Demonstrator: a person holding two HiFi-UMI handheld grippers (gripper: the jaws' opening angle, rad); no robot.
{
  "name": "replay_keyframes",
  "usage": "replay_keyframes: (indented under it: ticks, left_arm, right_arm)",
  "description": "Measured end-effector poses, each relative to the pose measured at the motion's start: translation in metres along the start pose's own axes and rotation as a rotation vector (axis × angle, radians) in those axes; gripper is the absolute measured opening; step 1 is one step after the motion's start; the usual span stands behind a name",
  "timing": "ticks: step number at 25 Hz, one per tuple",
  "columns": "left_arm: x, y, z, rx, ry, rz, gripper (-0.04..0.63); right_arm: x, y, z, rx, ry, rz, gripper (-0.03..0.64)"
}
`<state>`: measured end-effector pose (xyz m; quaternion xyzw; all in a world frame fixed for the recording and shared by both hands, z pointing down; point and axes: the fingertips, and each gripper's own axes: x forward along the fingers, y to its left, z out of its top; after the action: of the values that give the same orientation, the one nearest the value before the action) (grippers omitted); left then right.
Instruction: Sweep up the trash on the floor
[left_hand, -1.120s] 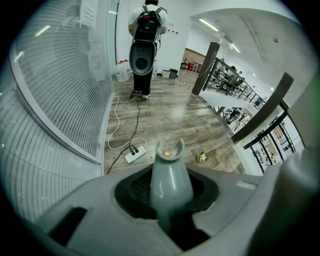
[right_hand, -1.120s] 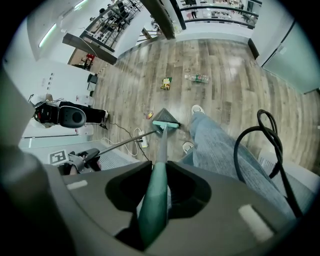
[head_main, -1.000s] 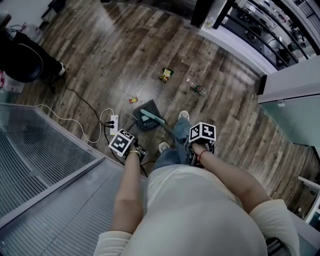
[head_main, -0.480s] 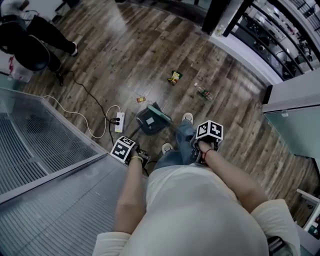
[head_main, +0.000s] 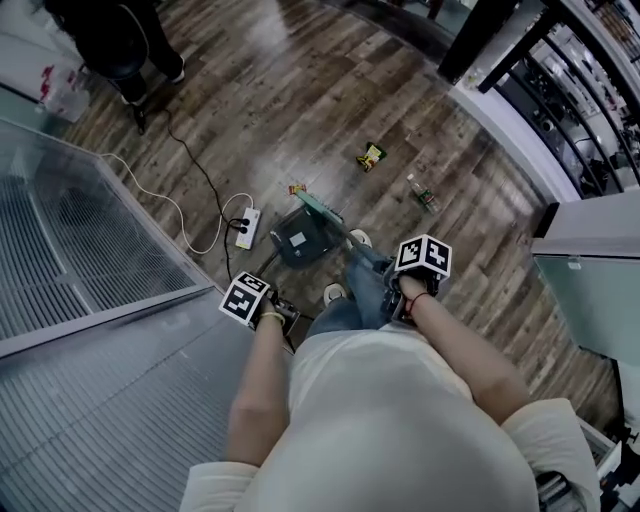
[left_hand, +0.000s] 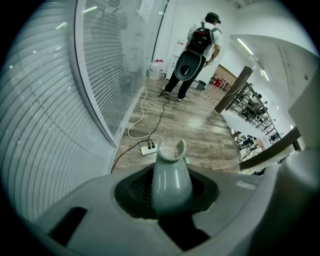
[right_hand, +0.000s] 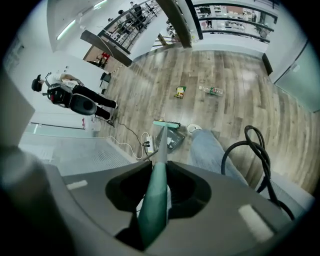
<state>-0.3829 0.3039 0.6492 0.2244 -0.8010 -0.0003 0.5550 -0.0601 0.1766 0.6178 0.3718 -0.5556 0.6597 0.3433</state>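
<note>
Left gripper view | left claw (left_hand: 171, 202) clamps dustpan handle (left_hand: 171, 175) | right claw (right_hand: 155, 200) clamps broom handle (right_hand: 159, 165)

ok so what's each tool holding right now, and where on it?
Left tool: shut on the dustpan handle, near its top end. Right tool: shut on the broom handle, high up.

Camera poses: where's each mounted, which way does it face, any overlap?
Head view: on the person's head, facing steeply down at the floor; shows torso, forearms, jeans leg, left tool, right tool.
Left gripper view: on the left tool, looking across the floor past its dustpan handle toward a bystander; no body visible.
Right gripper view: on the right tool, looking down its broom handle at the dustpan; jeans leg shows.
Shared: all three see the power strip.
</note>
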Motion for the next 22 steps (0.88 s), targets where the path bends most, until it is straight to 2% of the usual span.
replay_keyframes:
  ticks: [14, 22]
  left_arm:
    - [0.006, 0.009, 0.003, -0.189, -0.031, 0.086, 0.094]
    - [0.006, 0.009, -0.001, -0.304, -0.041, 0.135, 0.094]
  right_arm:
    - [0.018, 0.033, 0.086, -0.208, 0.067, -0.110, 0.100]
    - [0.029, 0.055, 0.133, -0.261, 0.071, -0.132, 0.100]
